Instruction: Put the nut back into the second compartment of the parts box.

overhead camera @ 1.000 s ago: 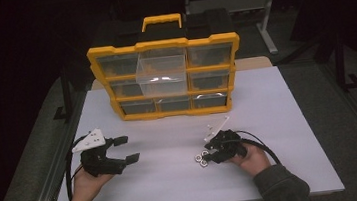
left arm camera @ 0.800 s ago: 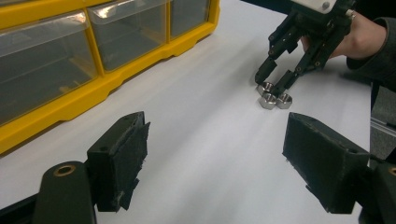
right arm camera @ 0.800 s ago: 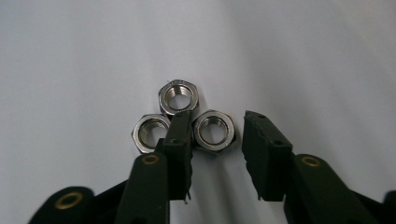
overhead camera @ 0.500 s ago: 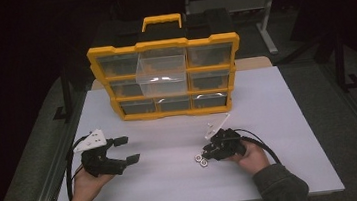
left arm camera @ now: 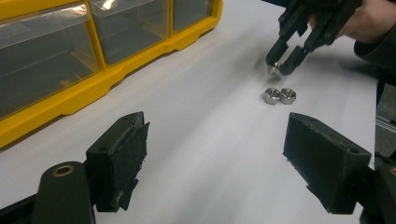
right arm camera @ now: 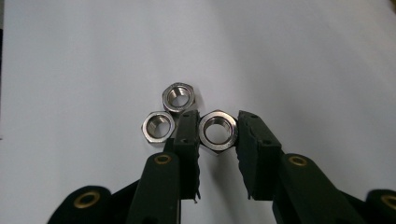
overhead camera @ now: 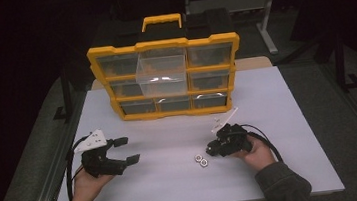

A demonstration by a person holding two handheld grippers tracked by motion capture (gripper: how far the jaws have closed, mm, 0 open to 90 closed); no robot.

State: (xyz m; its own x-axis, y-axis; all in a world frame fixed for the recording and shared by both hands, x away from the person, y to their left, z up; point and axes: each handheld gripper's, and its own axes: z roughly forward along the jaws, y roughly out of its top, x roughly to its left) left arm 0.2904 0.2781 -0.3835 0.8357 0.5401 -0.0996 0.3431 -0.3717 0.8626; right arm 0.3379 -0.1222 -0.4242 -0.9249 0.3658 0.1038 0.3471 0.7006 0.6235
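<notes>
While the left gripper (overhead camera: pixel 123 151) rests near the left edge of the white table (overhead camera: pixel 277 100), its jaws stand spread wide with nothing between them, pointing toward the middle of the tabletop. Behind it, along the far edge, stands a yellow organizer (overhead camera: pixel 166 79) of clear drawers, with one clear drawer (overhead camera: pixel 161 75) in its middle column pulled partway out toward the person. Out on the open tabletop, nearer the front edge and about midway across, two loose nuts (overhead camera: pixel 201 160) lie touching each other. Just to their right the right gripper (overhead camera: pixel 211 152) points left at them; its jaws have just been closing, and they now pinch a third nut (right arm camera: pixel 218 130) by its flat sides. In the right gripper view that held nut sits just beside the two loose ones, with the gripper's left jaw between them. In the left gripper view it shows at the jaw tips, lifted slightly off the table.
</notes>
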